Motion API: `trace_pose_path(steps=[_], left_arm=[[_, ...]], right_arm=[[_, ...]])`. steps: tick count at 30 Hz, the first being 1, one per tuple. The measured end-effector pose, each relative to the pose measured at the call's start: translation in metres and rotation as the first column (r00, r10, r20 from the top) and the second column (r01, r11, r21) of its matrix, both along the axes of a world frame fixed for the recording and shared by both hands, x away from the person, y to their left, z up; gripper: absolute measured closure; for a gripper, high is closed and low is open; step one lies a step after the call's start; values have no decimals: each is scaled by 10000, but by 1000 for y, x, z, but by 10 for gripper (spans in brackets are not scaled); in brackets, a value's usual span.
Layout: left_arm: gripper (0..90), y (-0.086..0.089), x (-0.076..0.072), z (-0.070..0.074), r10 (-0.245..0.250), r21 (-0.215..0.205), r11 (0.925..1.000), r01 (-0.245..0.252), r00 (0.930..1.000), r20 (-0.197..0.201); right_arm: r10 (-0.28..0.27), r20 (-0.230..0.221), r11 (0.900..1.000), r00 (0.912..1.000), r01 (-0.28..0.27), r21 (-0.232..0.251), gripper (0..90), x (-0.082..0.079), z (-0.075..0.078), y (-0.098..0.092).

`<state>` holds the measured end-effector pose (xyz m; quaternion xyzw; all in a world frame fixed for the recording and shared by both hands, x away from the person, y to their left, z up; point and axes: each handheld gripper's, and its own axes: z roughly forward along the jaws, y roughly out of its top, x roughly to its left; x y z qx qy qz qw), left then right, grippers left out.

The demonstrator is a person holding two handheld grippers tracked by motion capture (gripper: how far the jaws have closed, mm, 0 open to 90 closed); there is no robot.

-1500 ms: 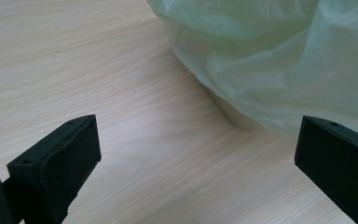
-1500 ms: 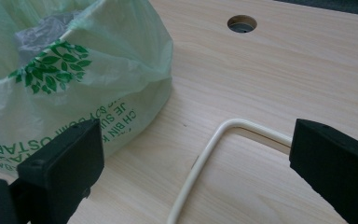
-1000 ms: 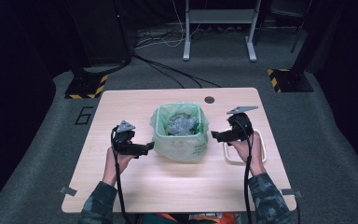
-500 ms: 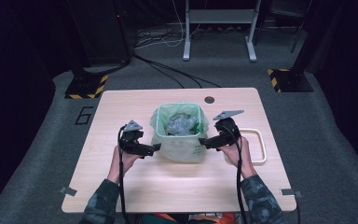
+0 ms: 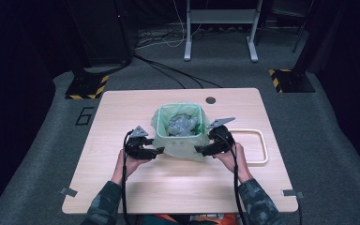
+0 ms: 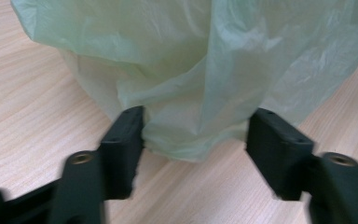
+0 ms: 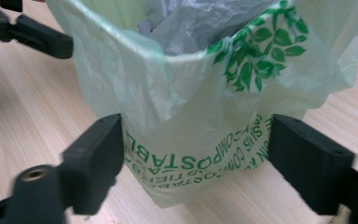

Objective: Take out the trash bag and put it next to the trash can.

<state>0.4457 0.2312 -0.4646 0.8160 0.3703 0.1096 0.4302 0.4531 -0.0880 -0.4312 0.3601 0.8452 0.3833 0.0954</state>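
I hold one claw in each hand, and both are down low by the green bag (image 5: 180, 143) that sits in the little bin (image 5: 178, 123) in the middle of the desk (image 5: 122, 183). The bag hangs over the rim of the bin, and there is some crumpled grey stuff (image 5: 183, 125) inside it. My left claw (image 5: 157, 151) is at the left side of the bag, and my right claw (image 5: 200, 150) is at the right side. Both claws have just been closing a bit, with the loose bag skin between the jaws. In the left gripper view one jaw touches the fold of the bag and the other jaw is apart from it, so this claw is spread and not pinching yet. In the right gripper view the jaws stand on both sides of the part with green letters, and I see gaps, so it is spread too. I think I am at the step of grabbing the bag edge on both sides. Next I should squeeze both claws shut on the plastic, then pull up gently so it does not rip. A pale tray (image 5: 258, 161) lies off to the right.
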Motion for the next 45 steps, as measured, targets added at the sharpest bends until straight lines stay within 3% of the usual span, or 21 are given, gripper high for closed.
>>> trace_pose_path(steps=[2, 5, 6, 7, 8, 13, 20, 31, 36, 45], left_arm=[[451, 1, -1, -1, -107, -165, 9998, 108, 9999, 43], [544, 1, -1, -1, -61, -55, 10000, 62, 10000, 45], [564, 1, -1, -2, -156, -98, 9998, 156, 9999, -48], [589, 1, -1, -2, -156, -98, 9998, 156, 9999, -48], [623, 0, 0, -2, -223, 14, 9998, 223, 9997, -70], [736, 1, -2, -2, -266, -103, 9996, 266, 9996, -55], [847, 3, -6, 5, -270, -252, 9993, 278, 9991, 319], [871, 5, -11, 18, -73, -520, 9986, 108, 9977, 680], [879, 5, -14, 32, -7, -687, 9976, 77, 9949, 1013], [880, 4, -16, 44, 125, -770, 9970, -29, 9921, 1248]], right_arm=[[-58, -10, 10000, 10000, 58, -74, 297, 0, -1, 0], [-27, -16, 9999, 10000, 26, -158, 368, -1, -2, 0], [62, -32, 9998, 10000, -63, -211, 436, -1, -3, 0], [62, -32, 9998, 10000, -63, -211, 436, -1, -3, 0], [75, -47, 9995, 10000, -76, -298, 517, -2, -3, 1], [144, 72, 9989, 9999, -141, -449, 712, -4, -1, 1], [115, 334, 9982, 9994, -95, -589, 871, -8, 4, 0], [2, 875, 9987, 9962, 42, -504, 900, -13, 17, -3], [-18, 1264, 9987, 9920, 82, -505, 900, -16, 29, -3], [-30, 1785, 9992, 9839, 101, -389, 900, -19, 43, -2]])
